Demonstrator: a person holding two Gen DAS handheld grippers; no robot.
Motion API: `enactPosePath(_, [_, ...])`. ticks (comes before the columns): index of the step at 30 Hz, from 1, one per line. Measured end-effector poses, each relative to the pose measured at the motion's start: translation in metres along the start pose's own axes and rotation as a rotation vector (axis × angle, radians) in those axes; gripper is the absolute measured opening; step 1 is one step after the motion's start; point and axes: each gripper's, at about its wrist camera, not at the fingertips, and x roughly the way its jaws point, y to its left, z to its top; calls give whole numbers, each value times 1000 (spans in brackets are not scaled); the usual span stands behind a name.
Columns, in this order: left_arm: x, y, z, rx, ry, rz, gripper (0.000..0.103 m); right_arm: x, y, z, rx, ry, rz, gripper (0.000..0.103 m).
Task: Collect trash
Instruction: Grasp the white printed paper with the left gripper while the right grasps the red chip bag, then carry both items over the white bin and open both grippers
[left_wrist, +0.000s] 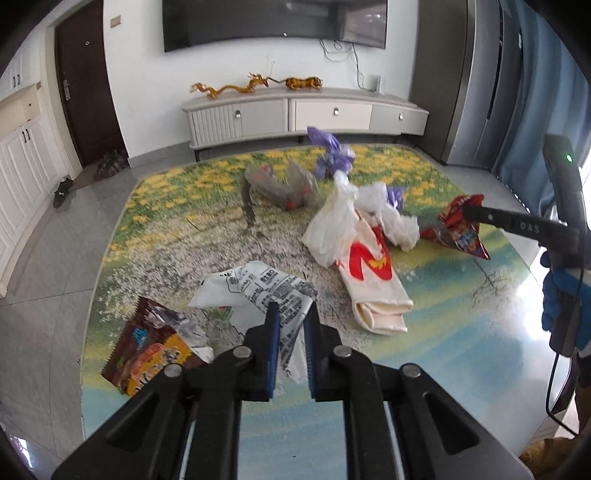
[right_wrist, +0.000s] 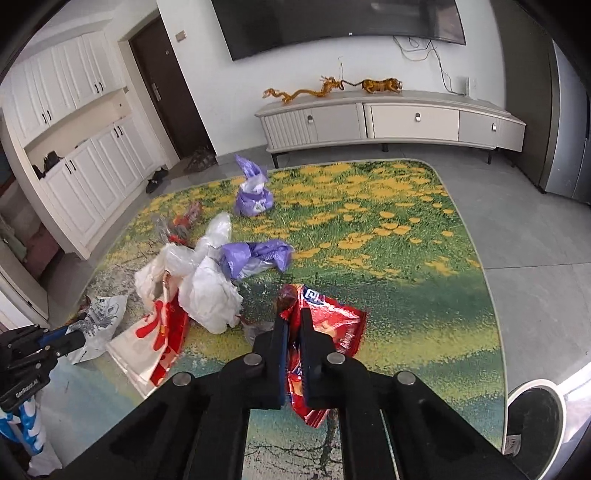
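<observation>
My left gripper (left_wrist: 291, 314) is shut on a white printed wrapper (left_wrist: 258, 291) lying on the flowered rug (left_wrist: 166, 221). A brown snack packet (left_wrist: 147, 350) lies to its left. My right gripper (right_wrist: 293, 317) is shut on a red snack packet (right_wrist: 325, 325) and holds it above the rug; it also shows in the left wrist view (left_wrist: 458, 225). A white bag with red print (left_wrist: 373, 280), white plastic bags (right_wrist: 210, 295), purple bags (right_wrist: 253, 195) and a clear wrapper (left_wrist: 284, 184) lie scattered on the rug.
A white TV cabinet (left_wrist: 295, 114) with dragon figures stands at the far wall under a TV. White cupboards (right_wrist: 85, 177) and a dark door are on the left. A round bin (right_wrist: 535, 417) sits at the right edge. Grey tiles surround the rug.
</observation>
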Motion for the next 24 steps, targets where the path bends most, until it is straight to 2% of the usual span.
enactPosePath(6, [-33, -2, 17, -20, -94, 16, 10, -37, 1, 1, 12, -82, 39, 5])
enactPosePath(11, [-55, -36, 40, 27, -151, -54, 10, -78, -15, -6, 44, -146, 38, 5])
enactPosePath(15, [-59, -88, 58, 110, -160, -164, 10, -115, -43, -18, 89, -187, 1, 5])
enactPosePath(17, [-54, -123, 69, 154, -145, -243, 10, -136, -64, -27, 123, -205, -39, 5])
enactPosePath(21, [-41, -201, 82, 265, -101, -381, 10, -171, -117, -51, 223, -229, -155, 5])
enactPosePath(24, [-22, -267, 87, 336, -38, -471, 10, -189, -163, -74, 319, -219, -247, 5])
